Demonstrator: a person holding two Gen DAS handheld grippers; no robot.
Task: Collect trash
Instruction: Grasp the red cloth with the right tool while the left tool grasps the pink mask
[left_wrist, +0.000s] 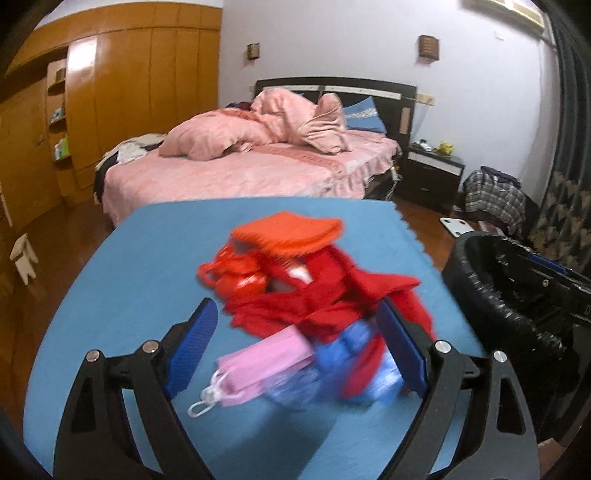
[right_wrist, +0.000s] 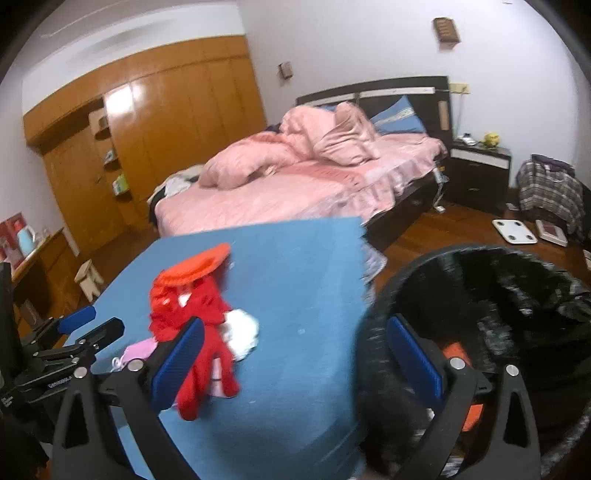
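Between the spread fingers of the left claw (left_wrist: 295, 347), on the blue worktop (left_wrist: 147, 258), lies the trash pile (left_wrist: 295, 295), nothing gripped. The right claw (right_wrist: 295, 362), also wide and empty, straddles the worktop edge beside the black bin (right_wrist: 517, 295), so the left is nearer.

A blue mat-covered table (left_wrist: 147, 240) holds a blurred heap of trash: an orange ridged piece (left_wrist: 288, 229) at the far end, red crumpled plastic (left_wrist: 314, 295), a pink face mask (left_wrist: 258, 365), blue wrapping (left_wrist: 332, 373) and white tissue (right_wrist: 242, 325).
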